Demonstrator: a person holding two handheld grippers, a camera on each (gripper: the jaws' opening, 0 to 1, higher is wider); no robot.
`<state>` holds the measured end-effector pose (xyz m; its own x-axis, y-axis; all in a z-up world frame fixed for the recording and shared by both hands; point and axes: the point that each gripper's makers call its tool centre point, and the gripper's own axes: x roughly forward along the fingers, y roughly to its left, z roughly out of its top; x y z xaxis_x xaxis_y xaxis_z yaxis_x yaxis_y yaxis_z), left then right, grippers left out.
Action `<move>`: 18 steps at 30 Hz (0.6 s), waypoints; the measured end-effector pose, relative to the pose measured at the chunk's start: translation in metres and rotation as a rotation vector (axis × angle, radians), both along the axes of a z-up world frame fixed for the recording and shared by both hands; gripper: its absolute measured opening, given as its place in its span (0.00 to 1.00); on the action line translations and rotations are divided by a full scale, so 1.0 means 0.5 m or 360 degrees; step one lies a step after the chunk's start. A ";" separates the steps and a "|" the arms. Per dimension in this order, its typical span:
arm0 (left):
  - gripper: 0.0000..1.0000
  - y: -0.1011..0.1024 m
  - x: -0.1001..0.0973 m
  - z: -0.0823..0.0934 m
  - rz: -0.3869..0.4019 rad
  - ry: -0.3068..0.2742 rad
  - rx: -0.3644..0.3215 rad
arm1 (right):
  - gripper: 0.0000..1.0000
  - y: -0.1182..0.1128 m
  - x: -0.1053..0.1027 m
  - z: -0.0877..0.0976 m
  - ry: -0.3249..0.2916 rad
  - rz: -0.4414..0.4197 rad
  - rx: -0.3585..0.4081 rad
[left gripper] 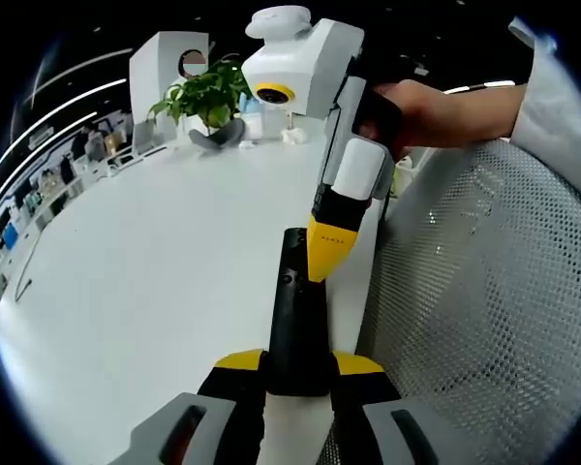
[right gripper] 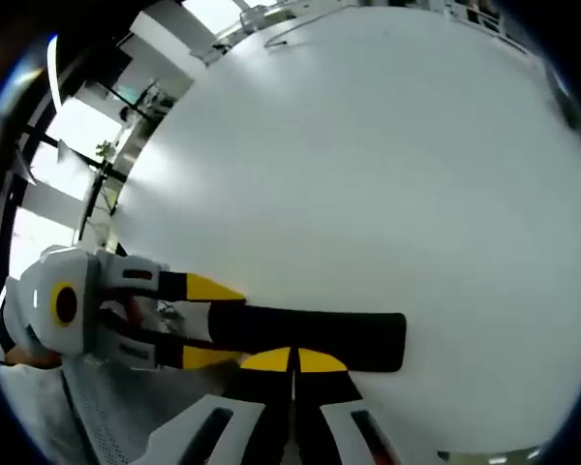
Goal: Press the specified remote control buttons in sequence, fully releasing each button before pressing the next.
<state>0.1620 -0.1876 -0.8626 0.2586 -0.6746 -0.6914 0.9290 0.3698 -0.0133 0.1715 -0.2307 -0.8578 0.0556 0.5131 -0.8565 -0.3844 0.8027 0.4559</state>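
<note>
While the left gripper [left gripper: 297, 373] clamps the remote [left gripper: 295, 320] steady at lower centre, the right gripper [left gripper: 327, 263], jaws together, presses a button.

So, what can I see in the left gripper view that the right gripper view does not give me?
Left gripper view: a potted plant, a mesh chair and the hand that holds the right claw, whose yellow tips come down onto the remote control.
Right gripper view: the remote control lying full length, the left claw shut on one end.
Both: the remote, the white table and both claws.
</note>
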 end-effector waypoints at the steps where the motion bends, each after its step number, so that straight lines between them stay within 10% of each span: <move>1: 0.25 0.000 0.000 0.000 0.0000 -0.0001 0.0000 | 0.00 0.000 -0.001 0.000 0.0003 -0.0003 0.0007; 8: 0.25 -0.001 0.001 0.000 -0.0001 -0.0006 -0.0002 | 0.00 0.006 0.003 -0.004 -0.0128 0.0152 -0.0127; 18: 0.24 0.001 0.003 -0.001 0.0004 -0.0006 -0.0003 | 0.00 0.005 0.006 0.000 0.0002 0.0016 0.0001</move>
